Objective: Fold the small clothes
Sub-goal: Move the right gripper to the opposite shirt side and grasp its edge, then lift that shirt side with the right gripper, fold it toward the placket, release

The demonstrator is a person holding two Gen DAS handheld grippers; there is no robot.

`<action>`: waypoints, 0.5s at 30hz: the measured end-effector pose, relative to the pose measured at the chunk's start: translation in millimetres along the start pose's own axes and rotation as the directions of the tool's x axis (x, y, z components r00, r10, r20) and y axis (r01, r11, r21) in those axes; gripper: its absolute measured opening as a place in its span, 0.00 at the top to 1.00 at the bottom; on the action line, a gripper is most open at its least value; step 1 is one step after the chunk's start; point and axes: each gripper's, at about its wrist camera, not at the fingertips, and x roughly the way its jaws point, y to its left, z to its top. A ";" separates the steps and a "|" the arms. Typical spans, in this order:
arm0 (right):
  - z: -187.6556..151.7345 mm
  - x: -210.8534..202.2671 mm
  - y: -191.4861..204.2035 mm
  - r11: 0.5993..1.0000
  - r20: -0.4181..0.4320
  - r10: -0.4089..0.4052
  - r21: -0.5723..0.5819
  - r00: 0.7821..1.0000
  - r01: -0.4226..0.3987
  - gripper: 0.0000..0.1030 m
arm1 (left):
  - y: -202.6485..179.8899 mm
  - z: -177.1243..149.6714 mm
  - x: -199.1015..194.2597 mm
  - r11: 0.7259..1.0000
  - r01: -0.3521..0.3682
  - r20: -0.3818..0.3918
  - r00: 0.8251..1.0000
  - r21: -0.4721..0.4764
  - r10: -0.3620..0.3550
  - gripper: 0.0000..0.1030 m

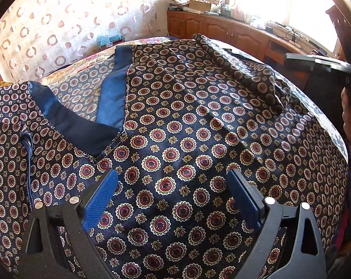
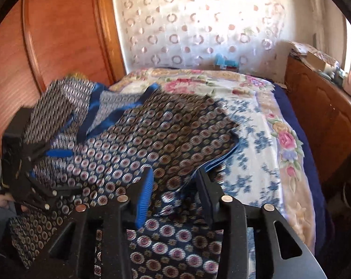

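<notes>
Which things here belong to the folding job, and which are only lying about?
For the job: patterned shirt, left gripper, right gripper.

Lying about: floral blanket, wooden cabinet, cardboard box, curtain.

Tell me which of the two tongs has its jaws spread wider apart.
The left tongs, spread wide above the patterned shirt. The right tongs stand only partly open, with nothing gripped, near the shirt's folded edge.

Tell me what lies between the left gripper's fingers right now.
Only the patterned shirt. In the left wrist view the left gripper stands open over its flat front panel, just below the navy collar. Whether the fingers touch the cloth cannot be told.
</notes>
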 end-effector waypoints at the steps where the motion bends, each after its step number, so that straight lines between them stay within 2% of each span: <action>1: 0.1 -6.2 -7.7 1.000 0.009 -0.008 0.016 1.000 0.008 0.53 | 0.1 0.0 0.0 1.000 0.000 0.000 1.000 0.000 0.000 0.08; 3: 2.1 -11.1 -23.4 0.998 0.017 -0.030 0.054 0.999 0.029 0.49 | -0.1 0.0 0.0 1.000 0.000 0.000 1.000 0.000 0.000 0.08; 5: 3.1 3.0 -31.7 0.993 -0.010 -0.047 0.109 0.999 0.048 0.49 | 0.0 0.0 -0.1 1.000 0.000 0.000 1.000 0.000 0.000 0.08; 8: 5.0 28.6 -48.9 0.979 -0.064 -0.026 0.201 0.998 0.039 0.49 | -0.1 0.2 -0.1 1.000 0.000 0.000 1.000 0.000 0.000 0.08; 13: 22.0 67.8 -63.2 0.960 -0.119 -0.030 0.274 0.992 0.062 0.49 | -0.4 0.1 -0.1 1.000 -0.001 0.000 1.000 -0.001 0.001 0.08; 14: 25.6 75.2 -63.6 0.957 -0.128 -0.030 0.284 0.991 0.066 0.50 | -0.2 0.6 0.3 1.000 0.000 0.000 1.000 -0.001 0.000 0.08; 15: 30.3 79.9 -62.9 0.956 -0.119 -0.038 0.286 0.992 0.071 0.54 | -0.4 0.7 0.5 1.000 -0.001 0.000 1.000 -0.002 0.001 0.08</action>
